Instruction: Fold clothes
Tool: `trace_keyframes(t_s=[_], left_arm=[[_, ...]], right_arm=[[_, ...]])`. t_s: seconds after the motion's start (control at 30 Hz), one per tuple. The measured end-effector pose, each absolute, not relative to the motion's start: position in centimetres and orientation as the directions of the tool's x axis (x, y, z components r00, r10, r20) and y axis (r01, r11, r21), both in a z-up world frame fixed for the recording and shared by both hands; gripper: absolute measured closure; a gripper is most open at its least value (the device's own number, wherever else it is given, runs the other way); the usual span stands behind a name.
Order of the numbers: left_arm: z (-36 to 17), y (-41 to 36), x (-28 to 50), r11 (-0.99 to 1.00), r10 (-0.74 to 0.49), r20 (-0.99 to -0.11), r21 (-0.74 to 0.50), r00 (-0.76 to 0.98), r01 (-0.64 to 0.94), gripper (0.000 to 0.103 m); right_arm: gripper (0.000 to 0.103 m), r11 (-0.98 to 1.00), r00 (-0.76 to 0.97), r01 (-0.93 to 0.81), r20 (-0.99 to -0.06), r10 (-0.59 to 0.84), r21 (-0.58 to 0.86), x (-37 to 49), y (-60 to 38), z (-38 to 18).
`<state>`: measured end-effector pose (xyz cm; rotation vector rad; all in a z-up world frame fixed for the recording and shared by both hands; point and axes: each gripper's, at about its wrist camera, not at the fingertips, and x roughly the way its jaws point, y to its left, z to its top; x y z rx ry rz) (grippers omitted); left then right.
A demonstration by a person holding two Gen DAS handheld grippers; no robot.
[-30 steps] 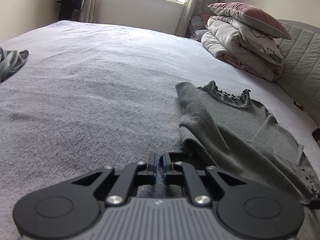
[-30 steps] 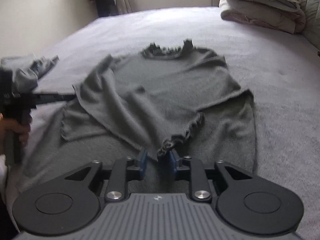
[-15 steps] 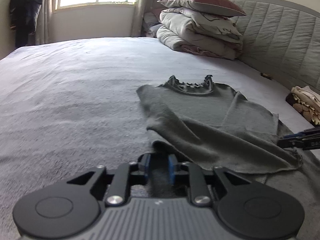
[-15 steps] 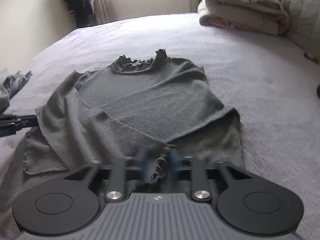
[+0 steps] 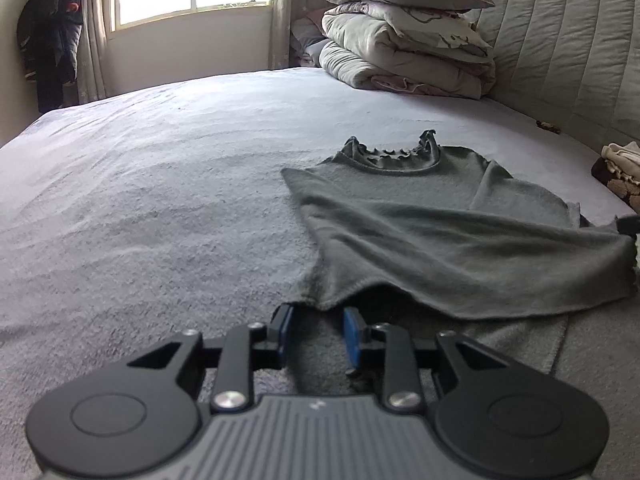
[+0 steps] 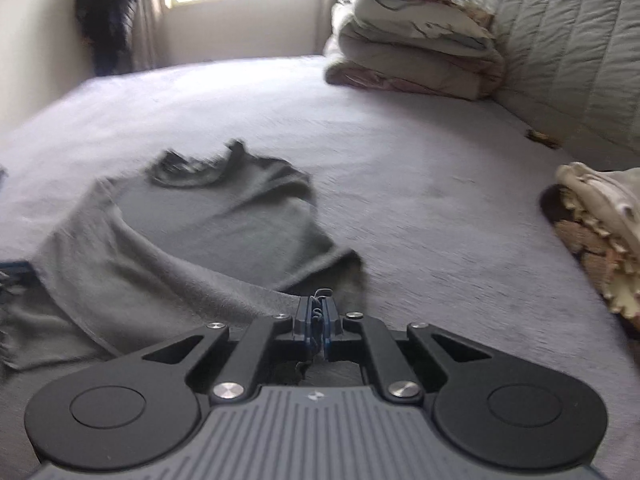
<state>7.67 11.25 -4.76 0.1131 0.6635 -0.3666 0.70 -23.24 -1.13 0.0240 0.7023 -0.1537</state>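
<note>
A grey long-sleeved top [image 5: 420, 216] with a frilled collar lies on the pale bed, partly folded over itself. In the left wrist view my left gripper [image 5: 318, 334] is open, its blue pads on either side of the top's lower left edge, which droops just ahead of them. In the right wrist view the top [image 6: 208, 236] lies to the left and ahead. My right gripper [image 6: 316, 316] is shut on the top's frilled edge, with threads showing between the pads. The view is blurred.
Folded quilts with a dark red pillow [image 5: 404, 40] are stacked at the padded headboard [image 5: 568, 52]. A cream and brown bundle [image 6: 600, 236] lies at the bed's right edge. A dark coat [image 5: 52, 40] hangs by the window. The bed sheet [image 5: 160, 184] stretches left.
My left gripper has opened from shut and now straddles the top's lower edge. My right gripper has closed on the frilled edge and swung right. Both views have turned toward the headboard.
</note>
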Motion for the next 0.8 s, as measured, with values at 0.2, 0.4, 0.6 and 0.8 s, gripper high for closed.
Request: trace_keyframes(t_s=[0.2, 0.4, 0.6, 0.8], left_arm=[[-4.1, 11.2, 7.6, 0.931, -0.286, -0.62, 0.0, 0.731, 0.364, 0.074], [-3.3, 12.4, 8.4, 0.94, -0.316, -0.614, -0.103, 0.723, 0.324, 0.064], [-4.3, 13.3, 9.6, 0.943, -0.331, -0.636, -0.231, 0.696, 0.238, 0.065], [-5.1, 12.8, 9.7, 0.952, -0.305, -0.618, -0.223, 0.725, 0.21, 0.092]], right_arm=[[0.092, 0.99, 0.724, 0.137, -0.678, -0.127, -0.039, 0.7, -23.7, -2.1], [0.067, 0.997, 0.758, -0.071, -0.648, 0.079, 0.037, -0.8, -22.4, -1.2], [0.067, 0.945, 0.722, -0.314, -0.67, 0.174, -0.093, -2.3, -19.6, -2.2], [0.1, 0.895, 0.702, -0.38, -0.703, 0.115, -0.233, -2.4, -18.6, -3.9]])
